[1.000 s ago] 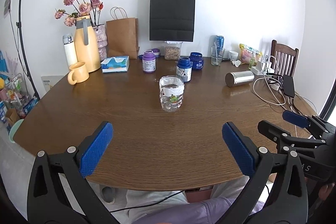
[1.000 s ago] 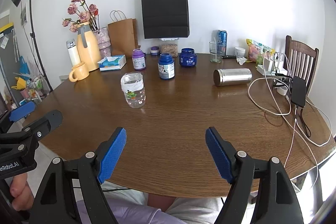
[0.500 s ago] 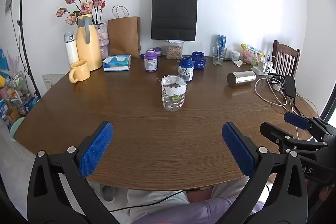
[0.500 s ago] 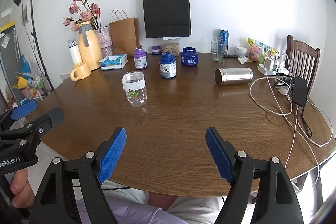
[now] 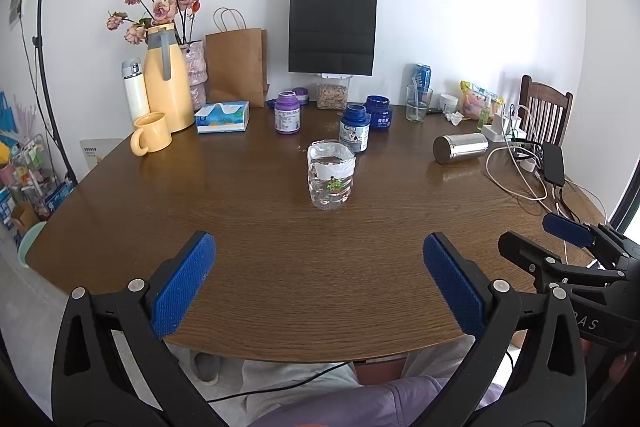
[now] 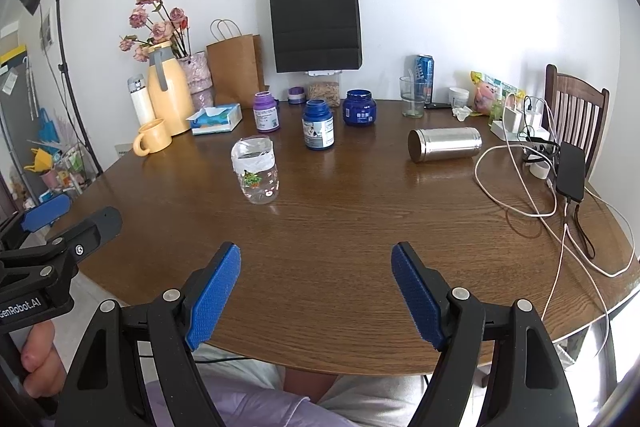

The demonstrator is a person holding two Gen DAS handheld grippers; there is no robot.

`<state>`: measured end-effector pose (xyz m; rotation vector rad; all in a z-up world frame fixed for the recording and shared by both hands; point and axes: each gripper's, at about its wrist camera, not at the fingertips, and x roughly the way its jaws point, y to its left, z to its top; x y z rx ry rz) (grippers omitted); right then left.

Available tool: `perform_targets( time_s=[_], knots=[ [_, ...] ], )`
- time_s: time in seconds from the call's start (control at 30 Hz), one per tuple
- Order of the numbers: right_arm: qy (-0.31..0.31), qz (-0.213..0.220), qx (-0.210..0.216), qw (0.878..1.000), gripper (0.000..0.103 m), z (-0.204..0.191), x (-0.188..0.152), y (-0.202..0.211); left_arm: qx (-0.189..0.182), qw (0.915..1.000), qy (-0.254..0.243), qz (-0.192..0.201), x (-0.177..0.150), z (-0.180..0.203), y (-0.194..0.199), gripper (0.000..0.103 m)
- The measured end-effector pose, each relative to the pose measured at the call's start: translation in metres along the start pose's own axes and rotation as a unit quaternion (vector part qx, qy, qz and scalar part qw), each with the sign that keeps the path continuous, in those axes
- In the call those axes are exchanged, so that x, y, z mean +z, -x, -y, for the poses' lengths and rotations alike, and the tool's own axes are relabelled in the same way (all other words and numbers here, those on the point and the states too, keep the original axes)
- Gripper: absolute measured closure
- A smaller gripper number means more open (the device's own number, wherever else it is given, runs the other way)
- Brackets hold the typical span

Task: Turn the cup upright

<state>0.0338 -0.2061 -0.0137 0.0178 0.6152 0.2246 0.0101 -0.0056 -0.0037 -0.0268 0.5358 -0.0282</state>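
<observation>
A steel cup (image 5: 460,148) lies on its side on the brown table (image 5: 280,267) at the right, open end toward me; it also shows in the right wrist view (image 6: 445,144). My left gripper (image 5: 318,283) is open and empty, held near the table's front edge, well short of the cup. My right gripper (image 6: 316,297) is open and empty, also at the front edge; the cup is ahead and to its right. Each gripper shows at the edge of the other's view.
A clear plastic jar (image 5: 331,181) stands mid-table. Blue and purple jars (image 6: 318,123), a yellow mug (image 5: 151,138), yellow thermos (image 5: 167,79), tissue box, paper bags and glass (image 6: 412,102) stand behind. White cables (image 6: 520,195), a phone and chargers lie at the right, beside a chair.
Both grippers have drifted slightly, shifting the scene a little in each view. Both stay open. The cup has not moved.
</observation>
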Motion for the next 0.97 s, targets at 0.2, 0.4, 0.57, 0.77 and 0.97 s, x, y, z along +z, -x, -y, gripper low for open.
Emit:
perform_targets(
  time_s=[0.2, 0.4, 0.57, 0.77, 0.97],
  knots=[
    [-0.004, -0.002, -0.002, 1.0, 0.022, 0.0009, -0.0009, -0.0024, -0.002, 1.0, -0.001, -0.003, -0.0002, -0.0003, -0.0008, 0.0],
    [-0.004, 0.0, 0.002, 1.0, 0.022, -0.001, -0.0003, -0.0026, -0.001, 1.0, -0.002, -0.005, -0.0004, -0.0013, -0.0014, 0.0],
    [0.003, -0.002, 0.005, 1.0, 0.022, -0.0029, -0.0012, -0.0028, -0.001, 1.0, -0.002, -0.006, 0.0001, -0.0004, -0.0006, 0.0],
    [-0.002, -0.003, 0.003, 1.0, 0.022, -0.002, -0.0015, -0.0032, -0.003, 1.0, -0.004, -0.007, 0.0009, 0.001, -0.0005, 0.0],
    [0.001, -0.002, 0.005, 1.0, 0.022, -0.0025, -0.0006, -0.0031, -0.001, 0.9999, -0.002, -0.01, 0.0002, 0.0011, -0.0019, 0.0]
  ],
)
